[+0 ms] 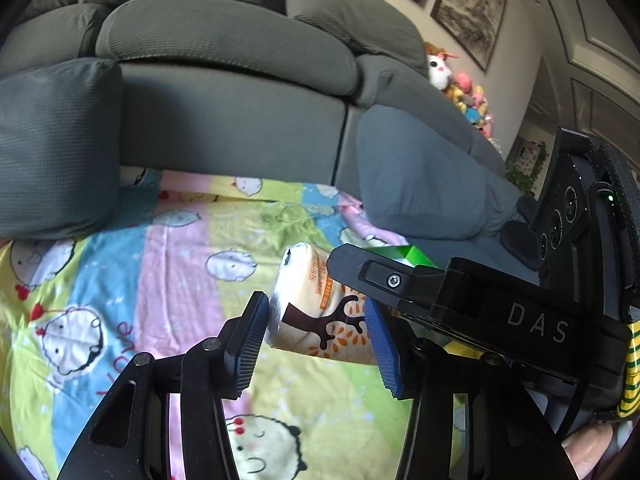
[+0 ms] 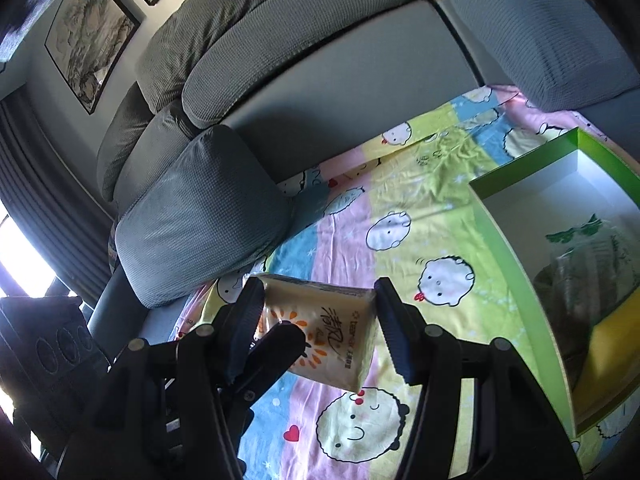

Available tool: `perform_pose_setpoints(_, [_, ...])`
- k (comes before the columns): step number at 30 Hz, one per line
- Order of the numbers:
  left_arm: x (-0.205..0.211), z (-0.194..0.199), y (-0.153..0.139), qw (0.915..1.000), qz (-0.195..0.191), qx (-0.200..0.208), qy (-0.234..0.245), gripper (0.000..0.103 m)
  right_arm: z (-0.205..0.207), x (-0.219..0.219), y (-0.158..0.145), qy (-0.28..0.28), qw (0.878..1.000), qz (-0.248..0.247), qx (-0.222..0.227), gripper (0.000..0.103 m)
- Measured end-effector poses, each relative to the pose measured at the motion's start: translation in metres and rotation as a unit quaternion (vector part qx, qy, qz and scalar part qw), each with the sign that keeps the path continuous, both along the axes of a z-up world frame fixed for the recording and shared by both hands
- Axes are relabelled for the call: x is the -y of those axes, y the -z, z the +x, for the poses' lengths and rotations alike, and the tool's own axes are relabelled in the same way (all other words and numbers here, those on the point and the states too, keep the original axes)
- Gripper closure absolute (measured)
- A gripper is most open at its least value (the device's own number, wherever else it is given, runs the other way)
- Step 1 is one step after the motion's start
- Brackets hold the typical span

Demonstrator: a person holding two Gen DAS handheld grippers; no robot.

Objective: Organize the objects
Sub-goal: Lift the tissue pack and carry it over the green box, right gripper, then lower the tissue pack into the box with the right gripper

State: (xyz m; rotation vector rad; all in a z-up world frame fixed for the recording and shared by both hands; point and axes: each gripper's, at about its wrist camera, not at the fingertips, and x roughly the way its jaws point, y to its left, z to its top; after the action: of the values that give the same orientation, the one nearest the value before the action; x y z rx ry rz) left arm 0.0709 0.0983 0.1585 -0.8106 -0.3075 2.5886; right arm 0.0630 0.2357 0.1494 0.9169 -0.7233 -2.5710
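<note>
A: What have you got between your grippers?

B: A soft tissue pack [image 1: 316,312]; cream plastic wrap, a brown tree with orange leaves printed on it, an orange label strip with small characters; the wrap looks crinkled at the end that faces the sofa [image 1: 224,92].

A: And how is it held?

B: Your left gripper [image 1: 316,344] clamps it, both blue pads pressed on its sides; your right gripper [image 2: 320,324] grasps the same pack [image 2: 324,332] from the other end; from that view you see an orange sunburst, black brush characters and a small brand line on its face.

A: Where is it?

B: Lifted clear above the cartoon-print sheet [image 2: 404,216], its shadow falling below; the green box [image 2: 516,256] with white inner walls lies to the right in the right wrist view, a clear bag with green print [image 2: 588,256] inside it.
</note>
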Motion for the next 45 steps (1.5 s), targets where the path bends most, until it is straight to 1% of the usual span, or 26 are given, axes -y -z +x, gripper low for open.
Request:
perform_pose_setpoints(10, [-0.041, -0.008, -0.008, 0.9987, -0.002, -0.018, 0.048, 0.052, 0.013, -0.038, -0.008, 0.051, 0.998, -0.001, -0.021, 0.046])
perform_pose_setpoints(19, [-0.084, -0.013, -0.013, 0.9953, -0.023, -0.03, 0.089, 0.052, 0.021, -0.077, -0.008, 0.097, 0.995, -0.017, -0.028, 0.046])
perform_pose_setpoints(30, [-0.123, -0.019, -0.007, 0.9911, -0.043, -0.021, 0.124, 0.052, 0.026, -0.116, 0.003, 0.136, 0.99, -0.038, -0.014, 0.046])
perform_pose_setpoints(45, [-0.15, -0.028, 0.007, 0.9877, -0.055, 0.004, 0.147, 0.052, 0.025, -0.142, 0.018, 0.164, 0.985, -0.047, 0.014, 0.046])
